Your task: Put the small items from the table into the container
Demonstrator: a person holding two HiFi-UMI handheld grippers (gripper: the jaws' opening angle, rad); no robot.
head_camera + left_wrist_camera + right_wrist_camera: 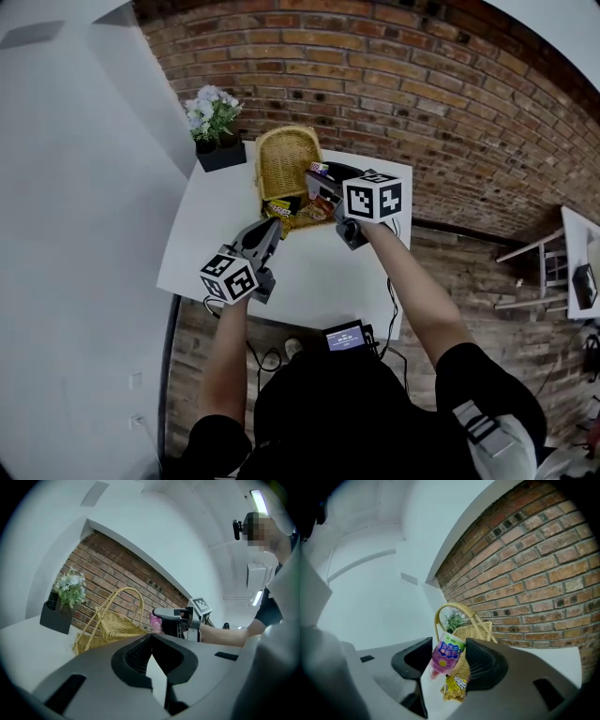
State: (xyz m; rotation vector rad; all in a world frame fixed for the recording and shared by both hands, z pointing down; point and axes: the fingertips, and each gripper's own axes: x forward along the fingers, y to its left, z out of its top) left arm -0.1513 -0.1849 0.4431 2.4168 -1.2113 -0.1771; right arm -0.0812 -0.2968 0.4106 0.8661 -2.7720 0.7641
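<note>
Pink cup (446, 654): small printed cup with a green rim, tilted, raised off the table between the right gripper's jaws; in the head view it sits by the basket's right-hand rim.
Right gripper (319, 180): jaws set wide and clamped on the pink cup, tips reaching towards the basket.
Left gripper (152, 637): jaws pressed together with nothing between them, held over the table's near half, apart from the basket.
Basket (286, 159): yellow wicker with an arched handle, at the table's far edge near the brick wall.
Yellow packet (279, 210): snack packet lying at the basket's near end, below the pink cup in the right gripper view.
Orange packets (314, 214): just beside the yellow packet, touching the basket's near end.
Table (319, 272): white, square, its near half bare.
Plant (214, 122): pale flowers in a black box, at the far left corner beside the basket.
</note>
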